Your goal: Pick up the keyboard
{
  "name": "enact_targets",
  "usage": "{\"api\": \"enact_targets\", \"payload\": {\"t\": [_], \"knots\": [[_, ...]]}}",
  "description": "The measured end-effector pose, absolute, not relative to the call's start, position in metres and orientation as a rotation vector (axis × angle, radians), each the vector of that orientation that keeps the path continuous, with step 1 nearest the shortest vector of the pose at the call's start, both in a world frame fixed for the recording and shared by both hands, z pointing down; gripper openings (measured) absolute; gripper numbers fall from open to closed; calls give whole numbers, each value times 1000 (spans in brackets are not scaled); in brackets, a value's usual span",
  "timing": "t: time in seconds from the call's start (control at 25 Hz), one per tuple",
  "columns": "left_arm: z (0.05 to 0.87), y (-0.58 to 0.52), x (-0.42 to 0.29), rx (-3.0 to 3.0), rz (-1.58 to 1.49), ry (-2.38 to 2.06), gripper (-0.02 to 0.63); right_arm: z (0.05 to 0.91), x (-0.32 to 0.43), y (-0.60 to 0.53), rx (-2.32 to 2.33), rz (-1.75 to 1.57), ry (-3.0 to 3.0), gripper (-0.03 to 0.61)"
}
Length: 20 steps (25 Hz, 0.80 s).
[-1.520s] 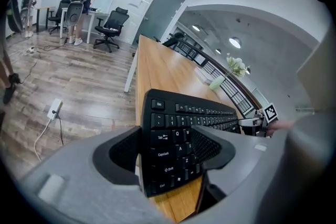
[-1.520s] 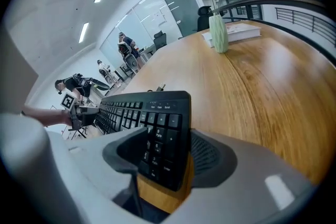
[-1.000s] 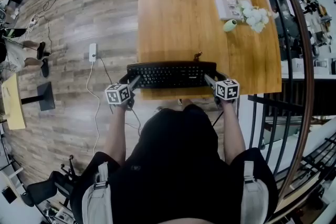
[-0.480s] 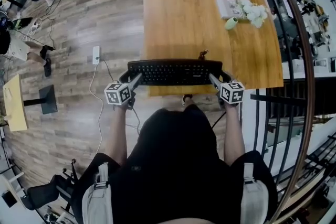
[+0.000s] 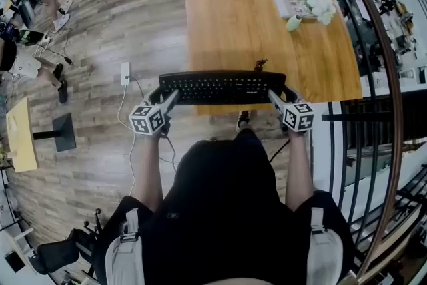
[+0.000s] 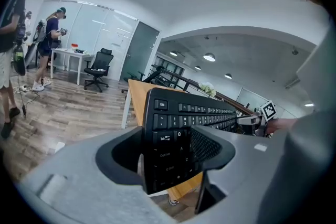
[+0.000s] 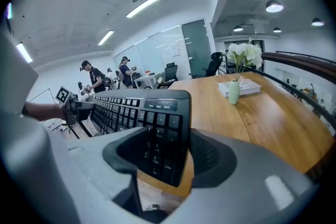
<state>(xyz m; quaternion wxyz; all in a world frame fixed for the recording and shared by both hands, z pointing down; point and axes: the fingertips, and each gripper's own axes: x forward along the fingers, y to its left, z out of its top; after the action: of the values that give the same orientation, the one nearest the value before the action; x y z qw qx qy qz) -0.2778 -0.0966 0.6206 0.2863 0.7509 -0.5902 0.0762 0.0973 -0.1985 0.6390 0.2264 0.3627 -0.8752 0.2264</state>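
Observation:
A black keyboard (image 5: 220, 87) hangs level in the air over the near edge of the wooden table (image 5: 233, 10). My left gripper (image 5: 168, 98) is shut on its left end, my right gripper (image 5: 275, 97) on its right end. In the left gripper view the keyboard (image 6: 178, 128) runs away between the jaws of the left gripper (image 6: 168, 165), which clamp its short end. The right gripper view shows the same from the other side: the keyboard (image 7: 142, 113) sits clamped in the right gripper (image 7: 168, 157). The opposite gripper shows at the far end in each view.
A small green vase with white flowers (image 5: 293, 23) and a book (image 5: 288, 5) stand at the table's far right. A curved railing (image 5: 380, 110) runs along the right. A white power strip (image 5: 125, 73) with a cable lies on the floor at left. People stand far left.
Both grippers have risen with the keyboard held between them. It now hangs higher above the table's near edge.

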Motion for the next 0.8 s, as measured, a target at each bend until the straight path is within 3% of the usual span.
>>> {"api": "enact_targets", "payload": {"t": [0.8], "knots": [[581, -33, -294, 2092, 110, -1613, 288, 573, 85, -125, 1144, 436, -2495, 245]]}}
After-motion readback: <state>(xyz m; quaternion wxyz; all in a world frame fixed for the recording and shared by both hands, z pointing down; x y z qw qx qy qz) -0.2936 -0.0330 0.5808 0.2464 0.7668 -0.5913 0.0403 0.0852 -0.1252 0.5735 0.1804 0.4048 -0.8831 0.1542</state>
